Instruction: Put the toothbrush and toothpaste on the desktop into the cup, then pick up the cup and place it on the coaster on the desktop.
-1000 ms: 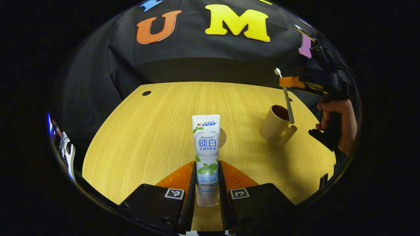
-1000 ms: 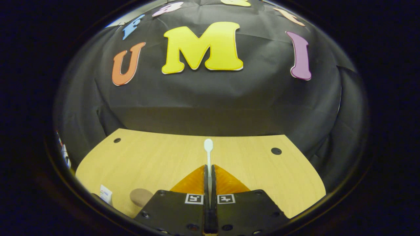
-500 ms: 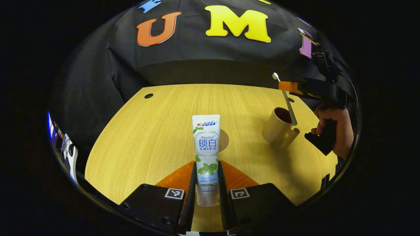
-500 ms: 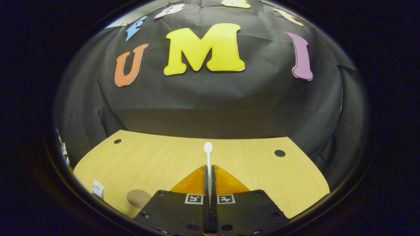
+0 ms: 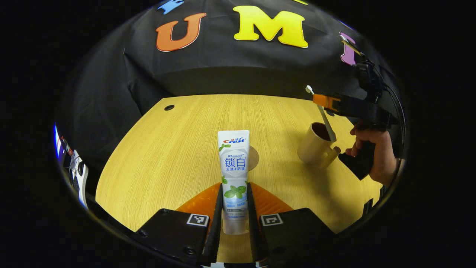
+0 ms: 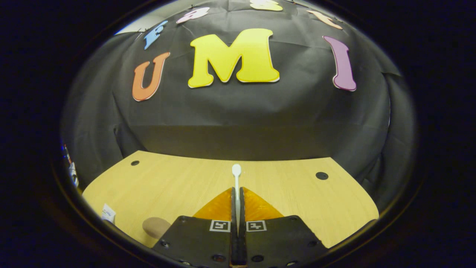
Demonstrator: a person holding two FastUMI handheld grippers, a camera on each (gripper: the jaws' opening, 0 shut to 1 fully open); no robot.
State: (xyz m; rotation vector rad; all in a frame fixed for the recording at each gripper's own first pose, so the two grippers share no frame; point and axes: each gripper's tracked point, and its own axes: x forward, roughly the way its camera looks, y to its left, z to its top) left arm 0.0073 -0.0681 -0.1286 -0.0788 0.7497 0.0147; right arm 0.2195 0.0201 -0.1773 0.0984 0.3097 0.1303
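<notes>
Setting: black cloth wall behind a light wooden desk (image 5: 178, 156); dark round holes sit near the desk's far corners (image 6: 321, 175).
Left gripper (image 5: 235, 208): low over the near edge of the desk, both fingers clamped on the lower part of the toothpaste, one finger on each side.
Toothpaste (image 5: 234, 163): white tube held between the left fingers, pointing away along them, its flat far end over the middle of the desk, off the surface as far as I can tell.
Coaster (image 5: 253, 158): round, tan, flat on the desk, partly hidden behind the far end of the tube; in the right gripper view it shows at the lower left (image 6: 156, 226).
Cup (image 5: 315, 143): cream-coloured, dark inside, standing on the desk to the right of the coaster, well apart from it, handle toward the near right.
Right gripper (image 6: 238, 208): fingers pressed together on the toothbrush handle; in the left gripper view it hangs above the cup (image 5: 322, 101), held by a hand (image 5: 375, 149).
Toothbrush (image 6: 236, 186): white, thin, gripped mid-handle, head (image 5: 308, 89) up and tilted left, lower end at the cup's mouth; whether it touches the rim I cannot tell.
</notes>
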